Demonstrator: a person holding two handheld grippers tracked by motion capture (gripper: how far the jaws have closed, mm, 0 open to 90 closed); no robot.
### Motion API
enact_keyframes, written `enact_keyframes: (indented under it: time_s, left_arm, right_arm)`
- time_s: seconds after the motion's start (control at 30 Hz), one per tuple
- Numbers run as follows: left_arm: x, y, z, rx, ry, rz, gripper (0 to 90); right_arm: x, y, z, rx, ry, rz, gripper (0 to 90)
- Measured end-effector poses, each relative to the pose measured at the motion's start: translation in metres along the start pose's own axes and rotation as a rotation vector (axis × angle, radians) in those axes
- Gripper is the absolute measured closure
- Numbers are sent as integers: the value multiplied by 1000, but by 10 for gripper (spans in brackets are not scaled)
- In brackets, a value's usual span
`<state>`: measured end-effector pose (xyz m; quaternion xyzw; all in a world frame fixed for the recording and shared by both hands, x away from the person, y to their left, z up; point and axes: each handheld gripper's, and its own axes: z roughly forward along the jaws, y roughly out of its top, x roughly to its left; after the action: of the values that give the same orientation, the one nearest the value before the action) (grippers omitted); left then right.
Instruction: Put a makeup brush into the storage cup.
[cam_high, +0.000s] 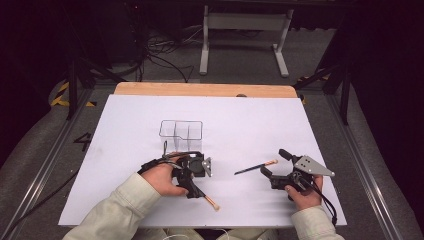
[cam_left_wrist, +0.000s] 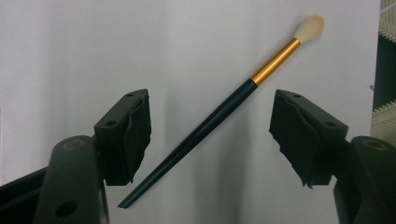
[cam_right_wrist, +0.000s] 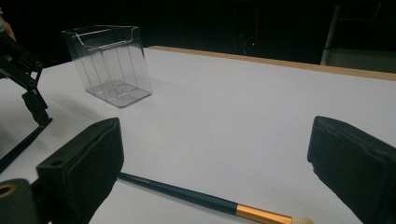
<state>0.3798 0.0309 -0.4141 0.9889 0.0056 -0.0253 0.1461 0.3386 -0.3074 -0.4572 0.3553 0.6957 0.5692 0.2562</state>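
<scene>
Two makeup brushes with dark handles, gold ferrules and pale tips lie on the white table. One brush (cam_left_wrist: 224, 109) lies slantwise between the wide-apart jaws of my left gripper (cam_left_wrist: 211, 100), which touch nothing; from above, its pale tip (cam_high: 214, 203) pokes out below the left gripper (cam_high: 196, 191). The other brush (cam_high: 256, 167) lies just left of my right gripper (cam_high: 274, 164), which is open. In the right gripper view that brush (cam_right_wrist: 201, 199) lies low between the jaws of the right gripper (cam_right_wrist: 215, 130), untouched.
A clear plastic organizer with compartments (cam_high: 181, 131) stands upright behind the left hand, also seen at the far left as a clear box (cam_right_wrist: 109, 65). The white sheet (cam_high: 250, 120) covers a wooden tabletop whose far edge (cam_high: 205, 89) shows. Cables trail from both grippers.
</scene>
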Motion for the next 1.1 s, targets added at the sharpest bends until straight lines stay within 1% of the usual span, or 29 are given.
enact_keyframes:
  time_s: [0.03,0.1,0.17,0.2,0.3,0.4,0.43,0.57,0.67,0.7,0.77,0.83,0.9,0.97,1.07,1.1]
  left_arm:
    - [0,0,2,-4,2,-3,310]
    - [0,1,4,6,-6,-5,322]
    - [0,1,6,8,-8,0,337]
    - [0,2,6,22,-5,8,343]
    - [0,2,8,26,-10,14,365]
    - [0,2,10,25,-16,7,405]
    - [0,2,10,26,-19,-2,424]
    - [0,3,11,44,-25,3,456]
    - [0,3,12,38,-23,12,477]
    - [-1,3,12,40,-26,9,477]
    - [-1,3,13,43,-25,9,506]
    - [0,3,13,40,-19,8,517]
    - [0,3,13,39,-24,0,523]
    - [1,3,12,43,-22,4,534]
    - [1,4,13,43,-20,-2,543]
    - [1,4,13,45,-21,2,547]
  right_arm:
    - [0,0,0,0,0,1,44]
    - [0,0,0,0,1,1,44]
    - [0,0,0,-1,0,2,44]
    - [0,0,0,-2,1,0,44]
    - [0,0,0,0,2,1,44]
    - [0,0,0,0,2,-2,44]
    - [0,0,0,0,2,-1,44]
    - [0,0,0,0,4,-1,44]
    - [0,0,0,0,4,-1,44]
    - [0,0,0,0,4,-1,44]
    - [0,0,0,0,4,0,44]
    - [0,0,0,0,3,-2,44]
    - [0,0,0,1,4,-4,44]
    - [0,0,0,0,3,-2,44]
    - [0,0,0,0,3,1,44]
    - [0,0,0,0,3,1,44]
